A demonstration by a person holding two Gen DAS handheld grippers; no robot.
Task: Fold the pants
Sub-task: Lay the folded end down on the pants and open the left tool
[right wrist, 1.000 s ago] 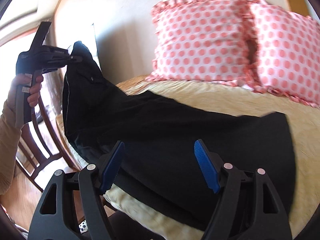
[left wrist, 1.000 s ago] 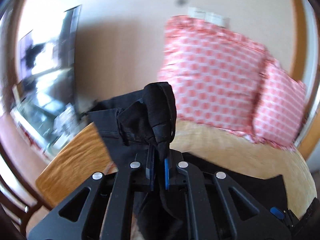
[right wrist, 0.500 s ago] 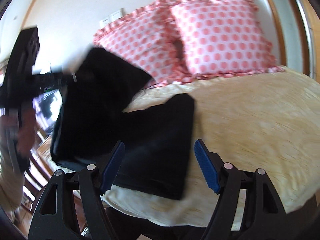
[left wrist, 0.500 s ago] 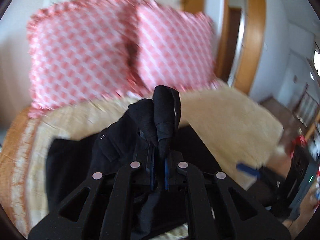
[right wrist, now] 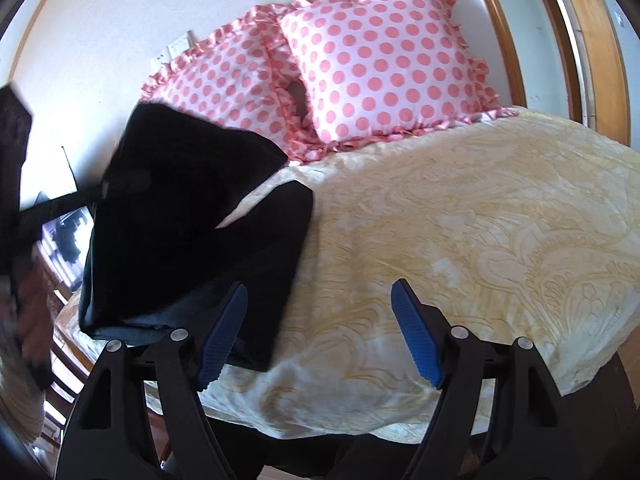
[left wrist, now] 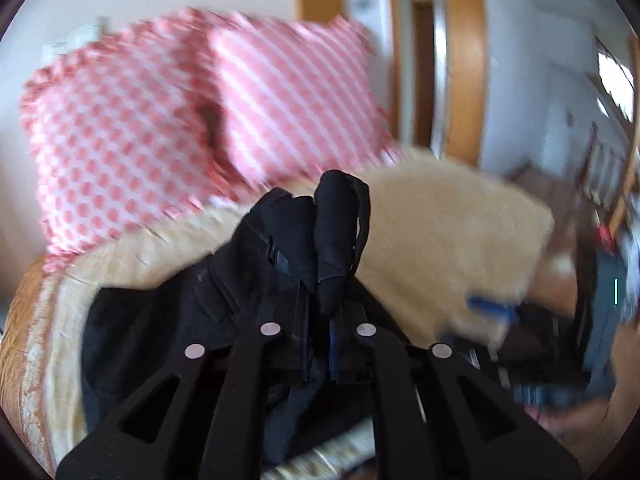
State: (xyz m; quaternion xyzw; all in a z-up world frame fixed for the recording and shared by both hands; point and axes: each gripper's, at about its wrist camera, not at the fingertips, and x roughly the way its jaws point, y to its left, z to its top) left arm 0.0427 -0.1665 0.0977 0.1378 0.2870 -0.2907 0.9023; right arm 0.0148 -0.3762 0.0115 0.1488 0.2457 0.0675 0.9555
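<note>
Black pants lie on the left part of a cream bedspread, one end lifted and doubled back over the rest. My left gripper is shut on a bunched wad of that black cloth, which sticks up past its tips. In the right wrist view the left gripper shows as a dark blurred shape at the left edge. My right gripper is open and holds nothing, hovering over the bed's near edge just right of the pants. Its blue pads are bare.
Two pink polka-dot pillows lean against the wall at the head of the bed. A wooden door frame stands at the right. A wooden chair and a person's sleeve are at the left. The bedspread's right half lies bare.
The left gripper has swung from the bed's left side toward the middle, carrying the pants' end over the flat part. The right gripper has shifted right, off the pants.
</note>
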